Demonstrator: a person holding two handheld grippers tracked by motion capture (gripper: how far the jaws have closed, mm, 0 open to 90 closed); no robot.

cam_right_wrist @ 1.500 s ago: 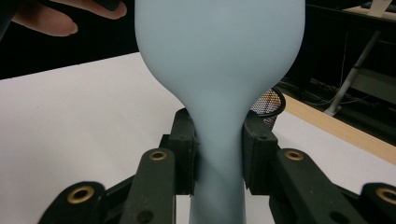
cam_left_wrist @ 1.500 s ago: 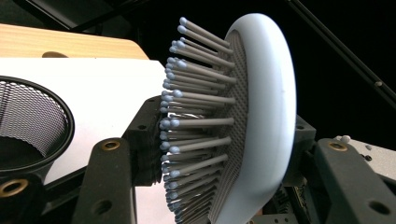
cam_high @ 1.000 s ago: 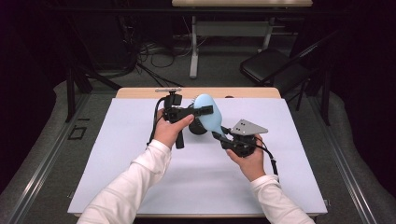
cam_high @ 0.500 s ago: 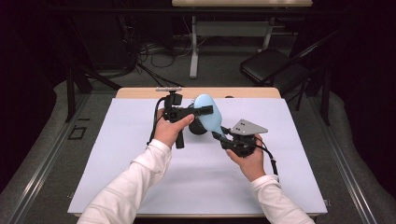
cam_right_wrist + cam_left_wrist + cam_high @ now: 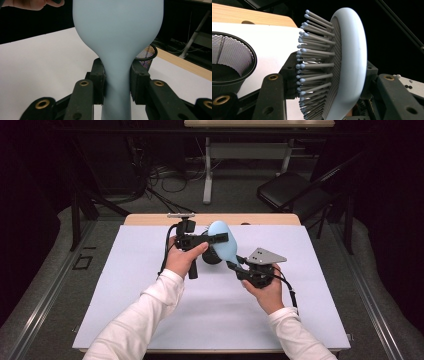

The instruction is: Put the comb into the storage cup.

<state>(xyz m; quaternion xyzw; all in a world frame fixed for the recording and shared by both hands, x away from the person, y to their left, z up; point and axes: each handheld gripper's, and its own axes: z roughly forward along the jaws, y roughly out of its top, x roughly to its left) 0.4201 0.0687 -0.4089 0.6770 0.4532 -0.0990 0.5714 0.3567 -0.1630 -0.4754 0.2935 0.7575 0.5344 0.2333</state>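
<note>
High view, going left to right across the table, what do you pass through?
White sleeve → left gripper → blue hairbrush → right gripper, topped by its grey plate.

Light is falling from above onto the white table cover (image 5: 150,270), leaving it evenly bright with only faint, soft shadows lying under the forearms; the far room is sinking into near black, its details staying dim. In the left gripper view the brush bristles (image 5: 312,62) are showing crisp while the mesh cup (image 5: 232,57) is softening; in the right gripper view the pale blue brush back (image 5: 117,25) is looking smooth and glare-free, the background blurring.
</note>
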